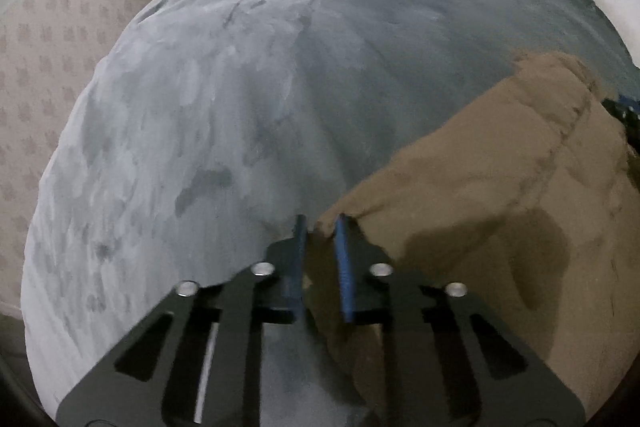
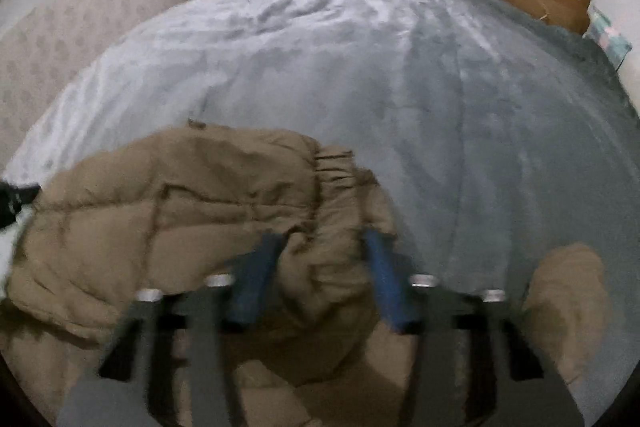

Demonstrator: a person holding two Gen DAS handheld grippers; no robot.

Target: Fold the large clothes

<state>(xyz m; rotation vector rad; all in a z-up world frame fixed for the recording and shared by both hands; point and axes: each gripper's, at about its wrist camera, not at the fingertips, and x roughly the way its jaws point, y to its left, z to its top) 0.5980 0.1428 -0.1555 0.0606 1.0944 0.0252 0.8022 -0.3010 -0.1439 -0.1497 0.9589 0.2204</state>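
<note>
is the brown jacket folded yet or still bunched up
Still bunched up. The brown jacket lies in rumpled heaps on the grey blanket, gathered between the right tongs; the left tongs pinch one edge.

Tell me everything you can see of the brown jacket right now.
The brown jacket is a puffy, quilted garment in matte tan fabric, with stitched panels and a gathered elastic band. It lies crumpled and partly lifted over the grey blanket on the bed. The left gripper pinches one edge of it between nearly closed fingers; the right gripper has a thicker bunch between wider-set fingers. A separate tan lump, likely a sleeve, lies at the right.
</note>
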